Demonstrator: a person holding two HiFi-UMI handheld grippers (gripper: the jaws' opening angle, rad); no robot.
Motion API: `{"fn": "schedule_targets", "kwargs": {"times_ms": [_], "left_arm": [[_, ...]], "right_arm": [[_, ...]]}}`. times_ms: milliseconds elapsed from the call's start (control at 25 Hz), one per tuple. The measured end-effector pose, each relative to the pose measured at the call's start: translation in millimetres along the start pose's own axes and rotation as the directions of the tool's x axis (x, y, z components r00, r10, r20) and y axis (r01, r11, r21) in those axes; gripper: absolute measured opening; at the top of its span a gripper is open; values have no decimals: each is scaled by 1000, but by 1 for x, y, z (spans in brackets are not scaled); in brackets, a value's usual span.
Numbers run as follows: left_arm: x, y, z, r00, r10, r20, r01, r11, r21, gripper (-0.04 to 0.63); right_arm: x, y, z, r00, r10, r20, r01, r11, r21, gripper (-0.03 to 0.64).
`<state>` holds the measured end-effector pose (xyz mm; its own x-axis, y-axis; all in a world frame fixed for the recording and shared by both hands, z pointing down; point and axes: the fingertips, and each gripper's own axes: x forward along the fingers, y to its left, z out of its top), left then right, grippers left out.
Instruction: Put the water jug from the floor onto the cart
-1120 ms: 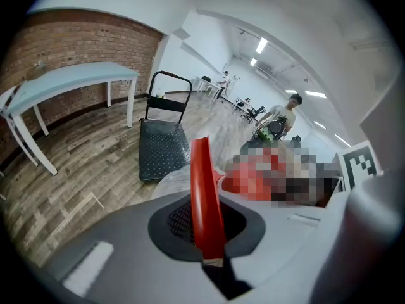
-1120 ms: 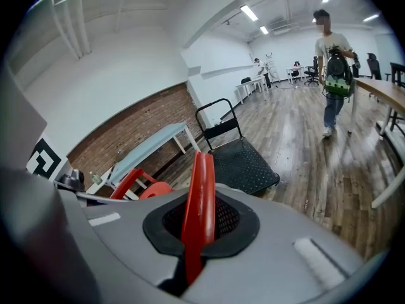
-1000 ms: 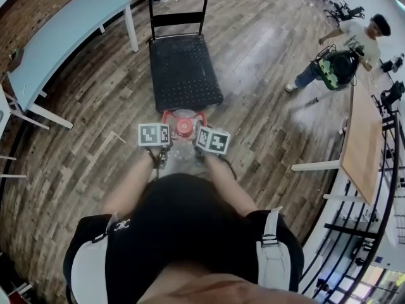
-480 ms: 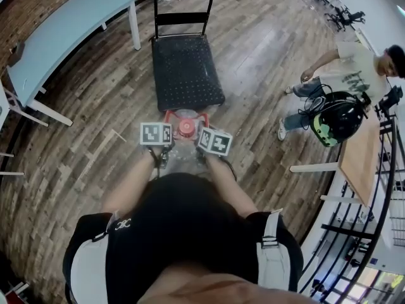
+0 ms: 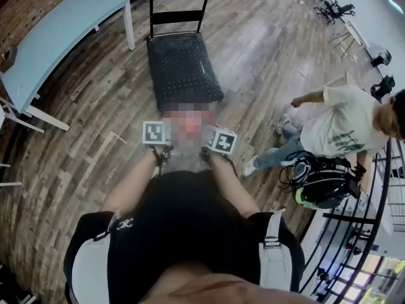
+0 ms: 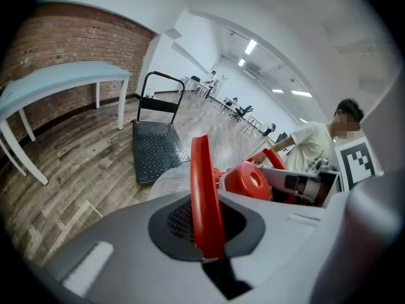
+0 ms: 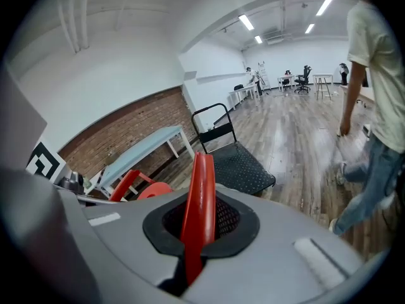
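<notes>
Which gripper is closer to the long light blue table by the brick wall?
Left. The left gripper holds one red handle of the clear water jug, on the side toward the light blue table; the right gripper holds the other red handle, across the jug from it.

No legible text or numbers.

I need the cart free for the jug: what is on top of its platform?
The cart shows only its black studded deck, nothing lying on it. In the left gripper view the water jug covers part of its near edge.
</notes>
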<state>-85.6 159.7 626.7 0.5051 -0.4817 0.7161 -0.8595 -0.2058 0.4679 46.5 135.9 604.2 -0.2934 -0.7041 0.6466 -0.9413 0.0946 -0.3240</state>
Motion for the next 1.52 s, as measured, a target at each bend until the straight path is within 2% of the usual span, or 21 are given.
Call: {"fn": "schedule_targets", "kwargs": {"times_ms": [360,720,1160,1520], "left_arm": [[6,2,3,1000,-21,-1,21,1000,18,6],[29,3,22,1000,28,-11,-29,1000,-13,8],[81,-6,79,994,104,-33,-104,995,-1,9],[116,-26,121,988,157,-12,-157,987,-40,8]], "right_arm": [[4,-2,-3,1000,4,0,-4,1000,17,18],[34,-14,18,998,60,-28,-59,998,21,18],[83,-50,67,990,126,-57,-124,992,30,20],[110,-82,114,977,200,-73,-199,980,18,20]]}}
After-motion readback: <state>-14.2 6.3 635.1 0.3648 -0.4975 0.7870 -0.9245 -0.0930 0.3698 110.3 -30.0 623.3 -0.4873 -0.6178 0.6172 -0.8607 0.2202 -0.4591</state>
